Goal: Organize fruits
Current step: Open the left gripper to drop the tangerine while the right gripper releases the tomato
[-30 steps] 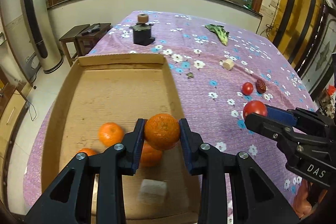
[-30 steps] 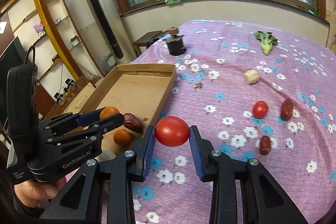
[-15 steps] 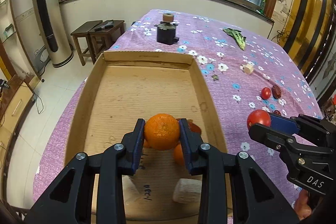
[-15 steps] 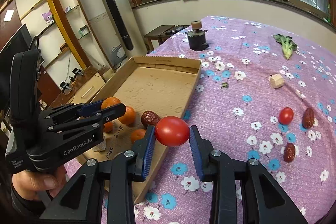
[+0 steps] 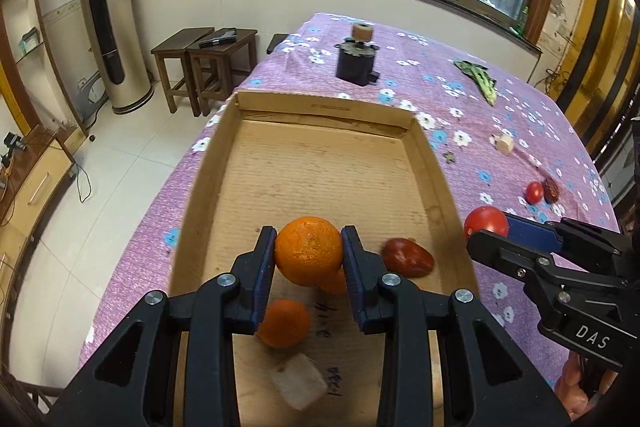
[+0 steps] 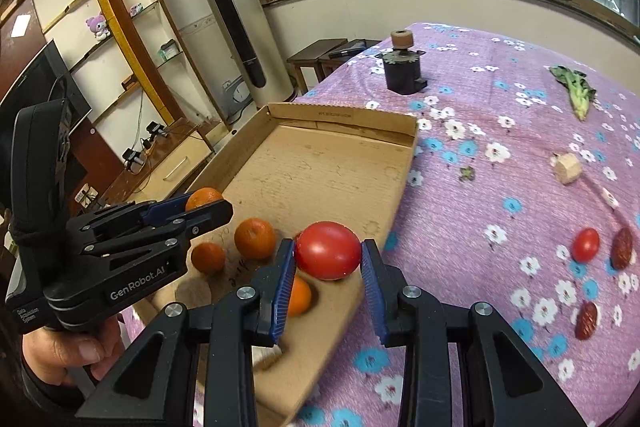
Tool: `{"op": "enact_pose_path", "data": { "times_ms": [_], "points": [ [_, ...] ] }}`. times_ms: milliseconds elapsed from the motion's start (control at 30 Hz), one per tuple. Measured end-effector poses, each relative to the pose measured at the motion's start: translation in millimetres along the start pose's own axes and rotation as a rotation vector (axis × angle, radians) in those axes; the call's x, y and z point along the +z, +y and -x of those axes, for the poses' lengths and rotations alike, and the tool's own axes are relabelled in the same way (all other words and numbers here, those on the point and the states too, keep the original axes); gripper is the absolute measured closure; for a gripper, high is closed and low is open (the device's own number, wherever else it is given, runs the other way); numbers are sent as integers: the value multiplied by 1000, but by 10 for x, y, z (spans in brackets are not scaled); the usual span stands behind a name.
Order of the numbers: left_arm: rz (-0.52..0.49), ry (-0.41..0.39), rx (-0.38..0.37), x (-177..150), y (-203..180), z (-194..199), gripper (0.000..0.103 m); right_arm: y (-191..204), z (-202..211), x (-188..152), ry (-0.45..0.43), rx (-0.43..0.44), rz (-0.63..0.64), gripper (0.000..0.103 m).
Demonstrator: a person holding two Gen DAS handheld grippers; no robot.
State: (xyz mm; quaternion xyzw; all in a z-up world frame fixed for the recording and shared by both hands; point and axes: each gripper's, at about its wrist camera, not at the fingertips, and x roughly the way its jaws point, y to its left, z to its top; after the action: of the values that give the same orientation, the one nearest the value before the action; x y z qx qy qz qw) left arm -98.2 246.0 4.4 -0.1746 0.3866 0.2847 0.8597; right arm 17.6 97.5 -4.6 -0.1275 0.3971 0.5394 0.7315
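Observation:
My left gripper [image 5: 308, 259] is shut on an orange [image 5: 309, 251] and holds it above the near part of the cardboard tray [image 5: 320, 107]. My right gripper [image 6: 328, 259] is shut on a red tomato [image 6: 328, 249] above the tray's right wall [image 6: 400, 195]. It also shows in the left wrist view [image 5: 486, 223]. In the tray lie other oranges [image 5: 284, 323] [image 6: 255, 238], a red date [image 5: 408, 259] and a white block [image 5: 298, 385]. A small tomato [image 6: 585, 245] and dates [image 6: 622, 247] lie on the cloth to the right.
A black cylinder with a wooden knob [image 5: 356, 61] stands behind the tray. A green vegetable [image 6: 576, 91] and a pale wooden block [image 6: 567, 167] lie on the purple flowered cloth [image 6: 500, 187]. Wooden stools [image 5: 208, 51] stand past the table's left edge.
Both grippers have moved left over the tray, each still holding its fruit. The tomato now hangs above the tray's right wall rather than above the cloth.

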Motion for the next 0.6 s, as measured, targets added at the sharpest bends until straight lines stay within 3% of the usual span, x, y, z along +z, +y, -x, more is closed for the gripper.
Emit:
{"op": "enact_pose_path", "data": {
  "times_ms": [333, 600],
  "points": [
    [28, 59, 27, 176, 184, -307, 73, 118, -520, 259, 54, 14, 29, 70],
    [25, 158, 45, 165, 166, -588, 73, 86, -887, 302, 125, 10, 42, 70]
  ]
}}
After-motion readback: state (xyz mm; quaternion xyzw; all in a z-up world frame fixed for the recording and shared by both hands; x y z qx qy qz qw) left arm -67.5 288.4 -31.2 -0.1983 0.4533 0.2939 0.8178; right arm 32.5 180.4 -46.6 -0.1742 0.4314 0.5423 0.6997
